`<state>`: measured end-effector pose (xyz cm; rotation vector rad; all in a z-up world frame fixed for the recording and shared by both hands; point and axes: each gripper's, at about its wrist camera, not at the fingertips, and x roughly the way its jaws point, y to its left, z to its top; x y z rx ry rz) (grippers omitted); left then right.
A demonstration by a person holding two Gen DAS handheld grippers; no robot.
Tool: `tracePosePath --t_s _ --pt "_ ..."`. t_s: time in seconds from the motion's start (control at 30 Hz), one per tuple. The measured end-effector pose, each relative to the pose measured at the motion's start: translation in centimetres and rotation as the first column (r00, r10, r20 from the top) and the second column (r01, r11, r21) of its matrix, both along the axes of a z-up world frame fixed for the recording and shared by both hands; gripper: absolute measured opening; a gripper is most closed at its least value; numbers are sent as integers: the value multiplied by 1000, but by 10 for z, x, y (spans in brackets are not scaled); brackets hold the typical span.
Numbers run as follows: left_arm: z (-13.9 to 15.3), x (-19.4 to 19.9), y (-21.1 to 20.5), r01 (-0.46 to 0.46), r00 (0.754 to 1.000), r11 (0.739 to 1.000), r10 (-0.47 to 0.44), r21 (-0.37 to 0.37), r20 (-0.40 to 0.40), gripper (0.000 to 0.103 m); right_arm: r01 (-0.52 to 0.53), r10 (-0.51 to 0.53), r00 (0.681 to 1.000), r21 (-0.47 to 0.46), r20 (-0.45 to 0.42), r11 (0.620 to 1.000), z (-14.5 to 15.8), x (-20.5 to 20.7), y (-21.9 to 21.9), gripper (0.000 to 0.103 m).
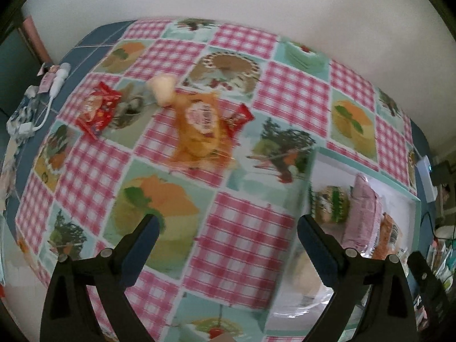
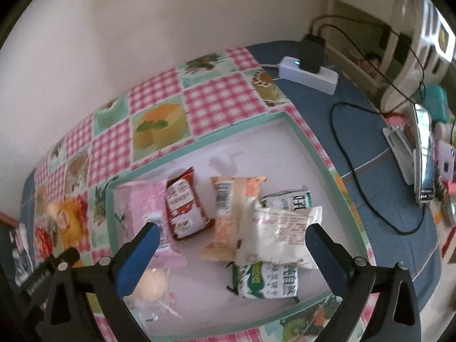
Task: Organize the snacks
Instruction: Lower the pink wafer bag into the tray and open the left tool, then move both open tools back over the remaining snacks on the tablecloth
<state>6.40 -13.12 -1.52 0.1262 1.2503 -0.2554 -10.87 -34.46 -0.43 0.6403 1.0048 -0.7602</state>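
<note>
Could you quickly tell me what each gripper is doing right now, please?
Left gripper: open, holding nothing, above the tablecloth.
Right gripper: open, holding nothing, above the snack packets in the tray.

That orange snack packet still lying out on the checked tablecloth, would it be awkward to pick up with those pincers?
Probably a little. The orange snack packet looks like a puffy, crinkled film bag, so it would likely give and flop rather than stay stiff. Its glossy wrap may be slippery. It lies flat on the tablecloth, so it seems unlikely to roll; a push would probably slide it.
</note>
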Motion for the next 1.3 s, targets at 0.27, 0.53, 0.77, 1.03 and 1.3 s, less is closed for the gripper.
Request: tracePosePath --t_s 0.27,0.53,0.77,1.03,1.3 --pt "24 12 27 -9 994 998 3 58 108 97 -72 70 996 -32 -49 997 9 18 39 103" --pt "38 31 61 -70 982 993 52 96 180 97 -107 106 993 -23 -49 994 17 41 70 103" --pt "39 55 103 -155 973 982 133 108 188 97 -142 142 989 13 -37 990 14 66 97 103" --pt "37 76 149 -259 952 955 226 148 206 97 -174 175 984 30 -32 984 10 88 118 103" --pt "36 84 181 -359 922 925 331 125 201 97 -237 238 970 15 -42 971 6 105 139 103"
